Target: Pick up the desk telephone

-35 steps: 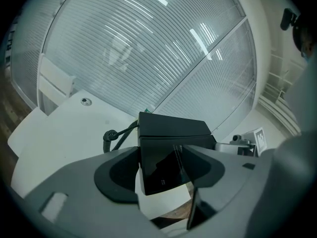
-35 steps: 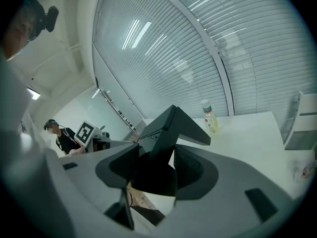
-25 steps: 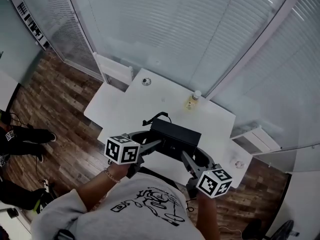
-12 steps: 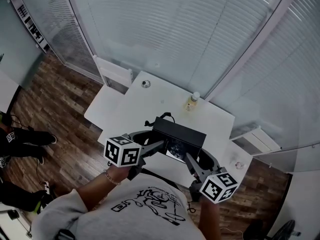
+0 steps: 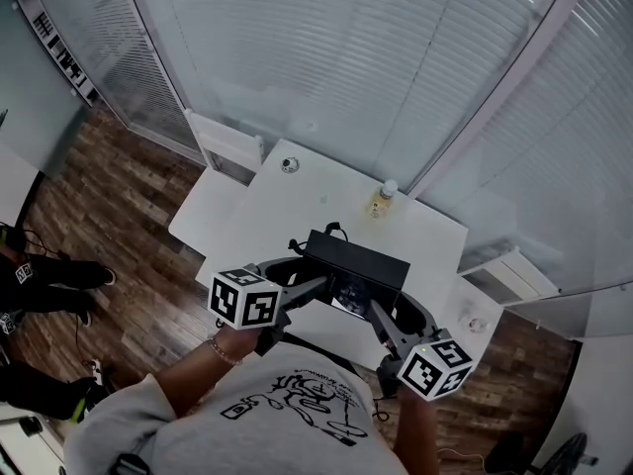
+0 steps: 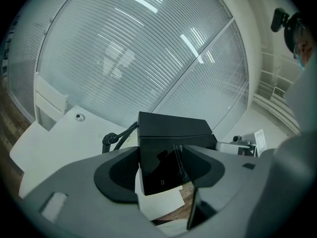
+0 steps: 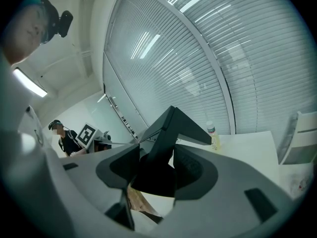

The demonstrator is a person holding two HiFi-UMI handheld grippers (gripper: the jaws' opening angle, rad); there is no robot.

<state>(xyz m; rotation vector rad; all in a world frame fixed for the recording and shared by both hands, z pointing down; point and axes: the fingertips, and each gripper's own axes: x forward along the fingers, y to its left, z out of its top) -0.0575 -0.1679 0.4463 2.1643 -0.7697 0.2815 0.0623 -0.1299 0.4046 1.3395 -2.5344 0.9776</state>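
Observation:
The black desk telephone [image 5: 354, 263] hangs above the white table [image 5: 287, 206], held from both ends. My left gripper [image 5: 309, 277] is shut on its left end and my right gripper [image 5: 391, 315] is shut on its right end. In the left gripper view the telephone [image 6: 171, 143] fills the gap between the jaws of the left gripper [image 6: 163, 168], its glossy side facing the camera, and its coiled cord [image 6: 112, 140] trails to the left. Seen from the right gripper view, the telephone [image 7: 168, 128] sits tilted, wedged between the jaws of the right gripper [image 7: 156, 170].
A small bottle [image 5: 380, 200] stands at the table's far edge, and a small round object [image 5: 289, 163] lies near the far left corner. A white chair [image 5: 227, 142] stands at the left end. Glass walls with blinds close off the far side. A person's legs [image 5: 40, 270] show at far left.
Both grippers have carried the telephone slightly up and away from me. Its underside now shows a light patch as it tilts.

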